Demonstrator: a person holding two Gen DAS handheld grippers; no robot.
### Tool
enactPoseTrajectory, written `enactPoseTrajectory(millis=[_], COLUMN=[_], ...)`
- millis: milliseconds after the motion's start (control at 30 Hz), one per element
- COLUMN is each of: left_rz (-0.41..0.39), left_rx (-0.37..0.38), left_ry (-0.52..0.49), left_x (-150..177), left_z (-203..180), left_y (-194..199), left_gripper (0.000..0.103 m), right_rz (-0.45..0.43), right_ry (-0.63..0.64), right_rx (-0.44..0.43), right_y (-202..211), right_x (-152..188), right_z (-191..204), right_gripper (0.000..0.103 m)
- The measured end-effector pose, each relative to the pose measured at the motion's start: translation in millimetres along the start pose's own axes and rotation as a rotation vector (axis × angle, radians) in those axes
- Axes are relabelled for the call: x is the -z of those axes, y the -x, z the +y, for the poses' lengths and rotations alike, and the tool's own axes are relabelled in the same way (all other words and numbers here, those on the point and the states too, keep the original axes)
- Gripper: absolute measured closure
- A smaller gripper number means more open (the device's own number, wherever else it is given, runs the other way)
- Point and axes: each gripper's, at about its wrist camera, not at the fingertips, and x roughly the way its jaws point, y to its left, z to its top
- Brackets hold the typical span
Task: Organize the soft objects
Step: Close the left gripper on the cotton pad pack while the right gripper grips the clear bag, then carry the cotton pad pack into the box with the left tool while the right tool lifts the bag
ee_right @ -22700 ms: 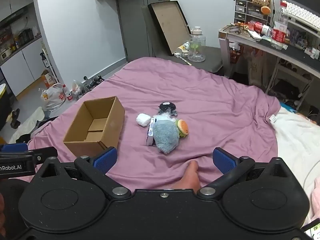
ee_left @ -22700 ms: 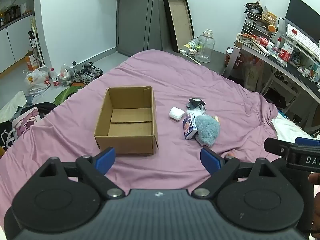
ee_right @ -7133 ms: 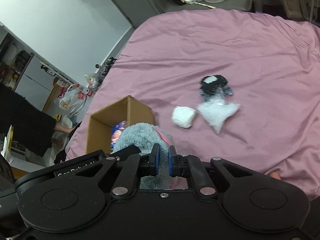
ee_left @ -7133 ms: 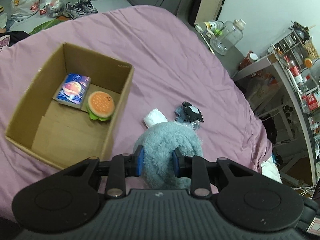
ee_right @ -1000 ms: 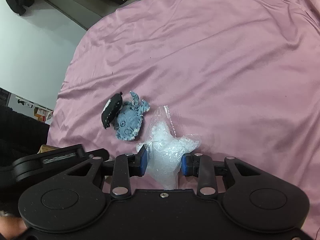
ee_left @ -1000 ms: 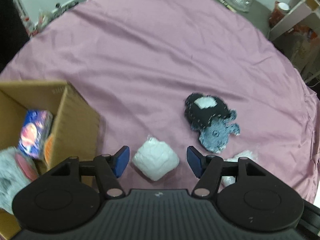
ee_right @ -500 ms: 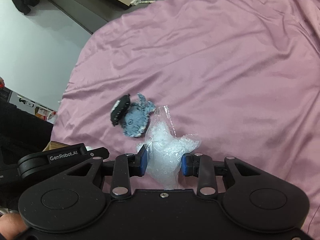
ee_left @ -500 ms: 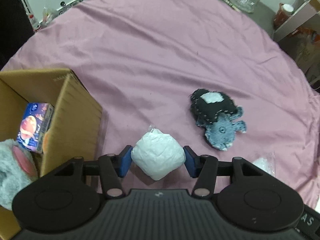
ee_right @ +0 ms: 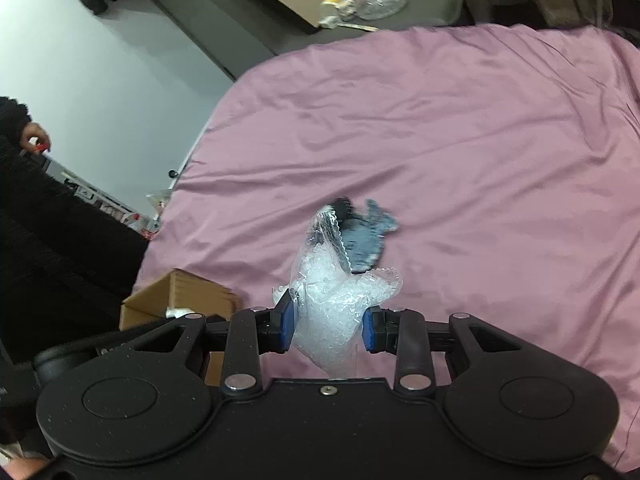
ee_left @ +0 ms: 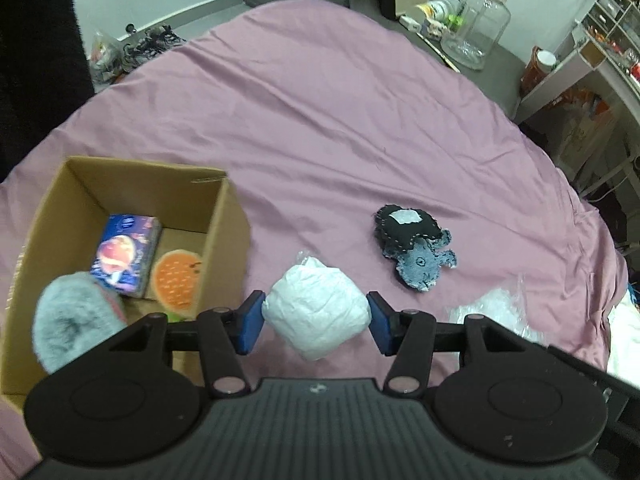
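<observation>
While 2 grippers were at work over the wrinkled pink bedsheet (ee_left: 340,112), each pinched 1 soft thing. The left gripper (ee_left: 315,322) had its 2 blue pads (ee_left: 249,322) pressed against the sides of a white crumpled plastic-wrapped bundle (ee_left: 316,312), which sat squarely between them, just right of the open brown cardboard box (ee_left: 224,220). The right gripper (ee_right: 327,326) squeezed a clear plastic bag of white beads (ee_right: 334,300) between its 2 blue pads (ee_right: 286,325); the bag's loose top rose ahead of the fingers and partly covered the flat dark-and-blue denim fabric toy (ee_right: 366,236) on the sheet beyond.

Inside the box lay 3 things: 1 fluffy grey-blue plush (ee_left: 76,322) at the near end, 1 small blue printed packet (ee_left: 125,254) leaning beside it, and 1 orange burger-shaped soft toy (ee_left: 176,278) against the right wall. From the left wrist view, the denim toy (ee_left: 414,252) lay on the sheet ahead and to the right of the held bundle, apart from it, and the bead bag (ee_left: 492,314) showed at the right edge. 1 clear glass jug (ee_left: 476,28) stood on the floor past the bed.
</observation>
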Motion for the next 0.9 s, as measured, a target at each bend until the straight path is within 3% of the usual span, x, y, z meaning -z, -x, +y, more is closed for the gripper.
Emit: enactPoseTrajectory(millis=[433, 900], left_rz=[-0.033, -0.021], left_rx=[0.019, -0.073], left_ry=[0.068, 0.073], left_x=[9, 12], left_z=[52, 104], left_y=[40, 49], left_gripper=[0.05, 0.05], right_rz=[-0.037, -0.037], right_ry=[0.102, 0.211], right_rx=[-0.054, -0.114], right_y=[16, 21], right_x=[-4, 1], right_z=[70, 135], right_gripper=[0.071, 0.071])
